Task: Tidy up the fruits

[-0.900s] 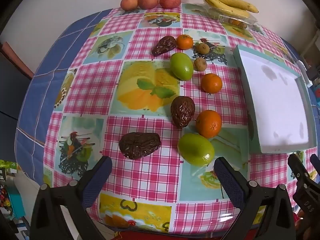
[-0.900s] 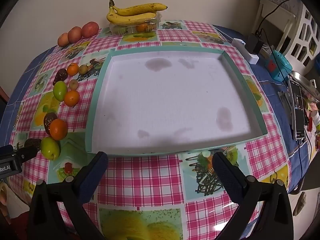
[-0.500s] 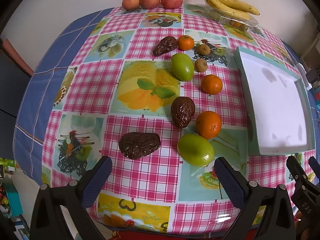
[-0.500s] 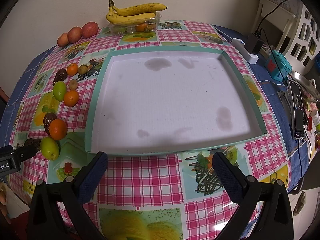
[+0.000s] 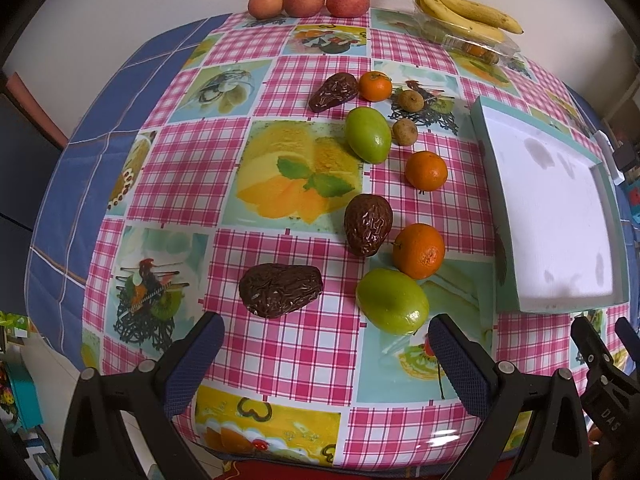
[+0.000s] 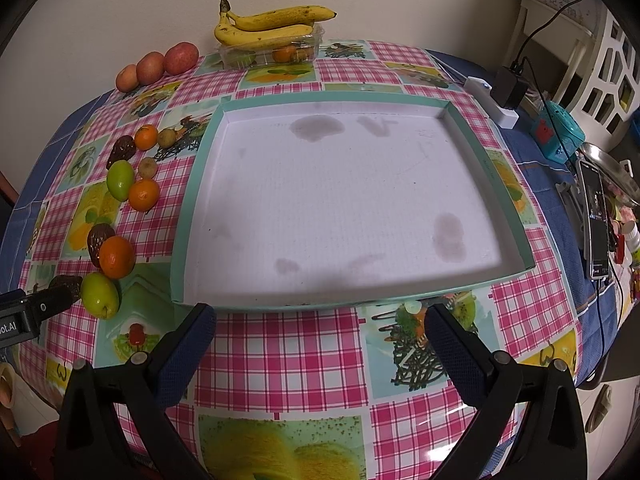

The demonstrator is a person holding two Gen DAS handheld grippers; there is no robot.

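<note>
Fruit lies loose on the table beside a bare tray

Fruit is scattered over the checked tablecloth (image 5: 280, 344) on the table, left of a shallow white tray with a teal rim (image 6: 200, 152). Nearest the left gripper (image 5: 324, 354) sit a dark wrinkled fruit (image 5: 280, 290) and a green fruit (image 5: 392, 300). Just behind the green one is an orange (image 5: 418, 250), touching or nearly touching a second dark wrinkled fruit (image 5: 368, 224). Farther back lie another orange (image 5: 426, 170), a second green fruit (image 5: 368, 134), two small brown fruits (image 5: 405, 132), a small orange (image 5: 375, 86) and a third dark fruit (image 5: 334, 90). Three reddish fruits (image 5: 306, 0) line the wall, and bananas (image 6: 268, 26) rest on a clear plastic box (image 6: 272, 54).

The left gripper's fingers are spread wide above the table, holding nothing. The right gripper (image 6: 320, 338) hovers before the tray's near edge, its fingers likewise wide apart and holding nothing. Nothing lies in the tray; only faint stains mark its white floor. A phone (image 6: 596, 224) lies on the blue cloth at the right.
</note>
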